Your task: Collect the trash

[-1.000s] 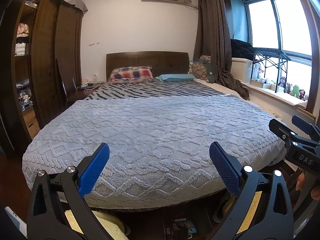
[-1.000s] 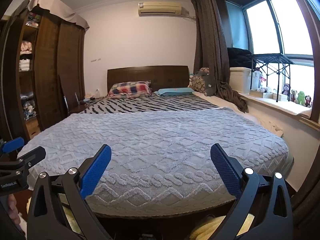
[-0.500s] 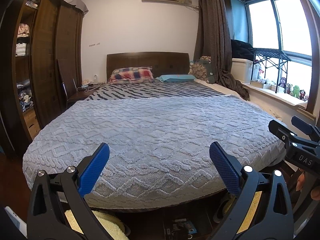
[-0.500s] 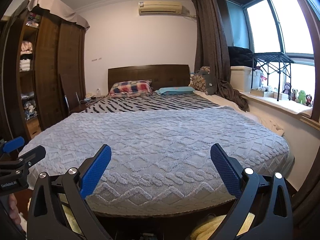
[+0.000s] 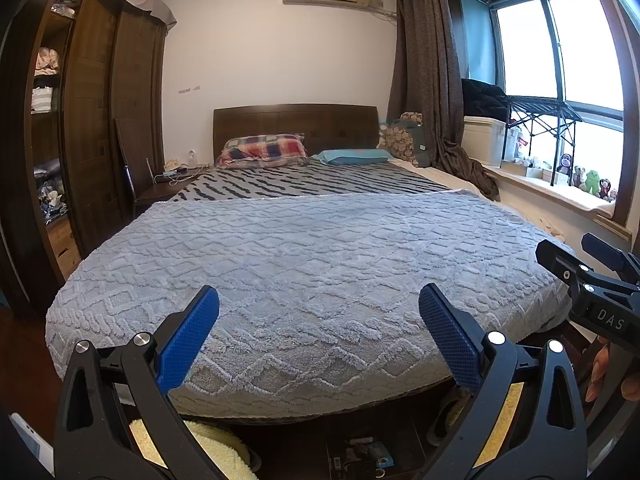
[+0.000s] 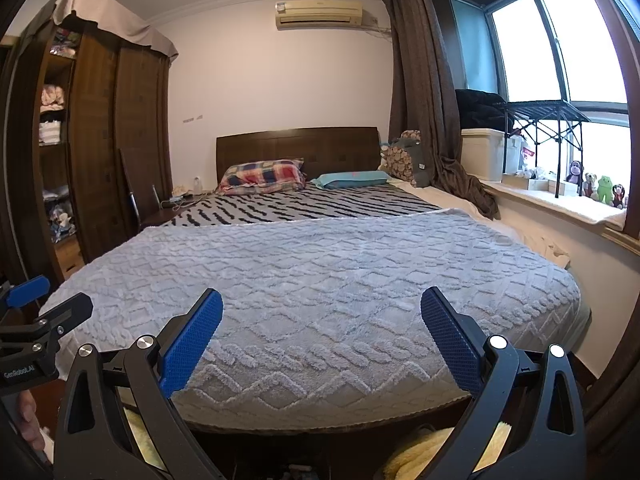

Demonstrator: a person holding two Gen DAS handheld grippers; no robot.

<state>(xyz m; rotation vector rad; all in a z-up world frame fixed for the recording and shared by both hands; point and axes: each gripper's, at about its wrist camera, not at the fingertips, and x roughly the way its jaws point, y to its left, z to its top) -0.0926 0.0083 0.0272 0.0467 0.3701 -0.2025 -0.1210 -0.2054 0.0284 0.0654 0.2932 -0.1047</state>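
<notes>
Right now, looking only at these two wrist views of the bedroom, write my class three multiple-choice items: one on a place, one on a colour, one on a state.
1. Where is the plaid pillow?
A. against the headboard
B. on the windowsill
C. at the foot of the bed

2. What colour are the pads on the gripper fingers?
A. red
B. blue
C. yellow

3. How do the left gripper and right gripper stand?
A. both shut
B. one open, one shut
C. both open, holding nothing

Answers: 1 A, it lies under the dark wooden board. 2 B, all four pads show blue. 3 C, the grey blanket shows between the wide-apart fingers.
</notes>
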